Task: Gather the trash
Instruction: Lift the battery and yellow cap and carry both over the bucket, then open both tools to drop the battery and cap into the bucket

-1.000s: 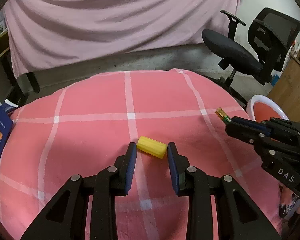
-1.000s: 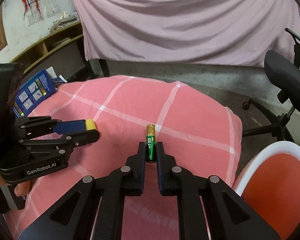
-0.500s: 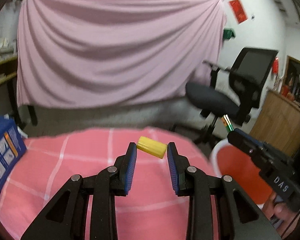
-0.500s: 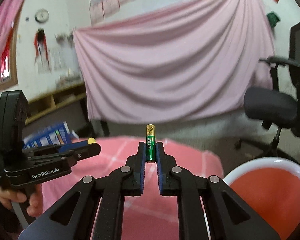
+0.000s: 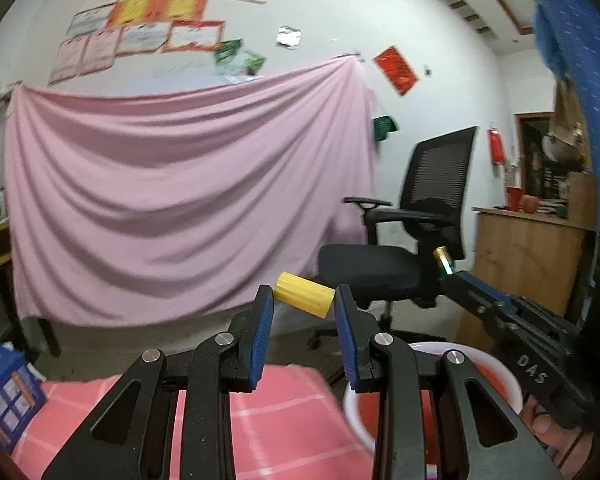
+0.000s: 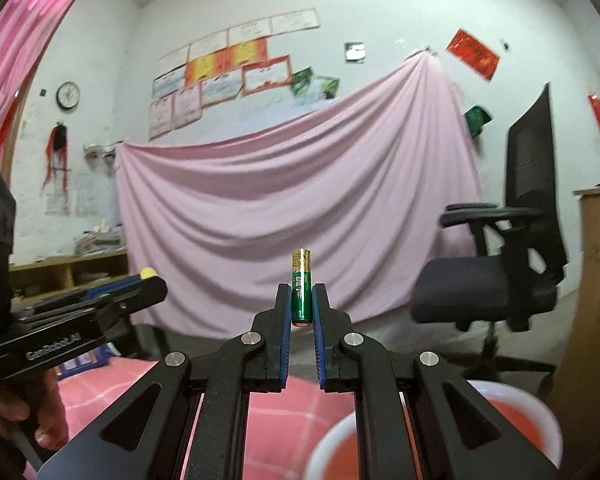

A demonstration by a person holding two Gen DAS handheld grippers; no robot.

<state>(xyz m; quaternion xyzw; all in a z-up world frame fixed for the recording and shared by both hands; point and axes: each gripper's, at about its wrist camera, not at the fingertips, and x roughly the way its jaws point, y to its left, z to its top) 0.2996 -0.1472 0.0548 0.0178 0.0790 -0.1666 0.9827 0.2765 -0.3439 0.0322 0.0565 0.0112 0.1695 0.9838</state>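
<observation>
My left gripper point(image 5: 304, 298) is shut on a yellow cylinder point(image 5: 304, 294), held crosswise between the blue pads, high above the pink checked tablecloth point(image 5: 280, 420). My right gripper point(image 6: 301, 300) is shut on a green and gold battery point(image 6: 301, 286), standing upright between its pads. The right gripper also shows in the left wrist view point(image 5: 452, 276) with the battery tip point(image 5: 443, 260). The left gripper shows in the right wrist view point(image 6: 152, 284) with the yellow piece point(image 6: 147, 272). A red bin with a white rim point(image 5: 496, 372) sits below and right, also in the right wrist view point(image 6: 512, 396).
A black office chair point(image 5: 420, 240) stands behind the bin. A pink sheet point(image 5: 180, 208) hangs on the back wall. A blue box point(image 5: 4, 392) lies at the table's left edge. A wooden cabinet point(image 5: 528, 256) stands at the right.
Both grippers have lifted off the table with their objects and tilted up, so the views now face the wall. The bin has come closer under both grippers.
</observation>
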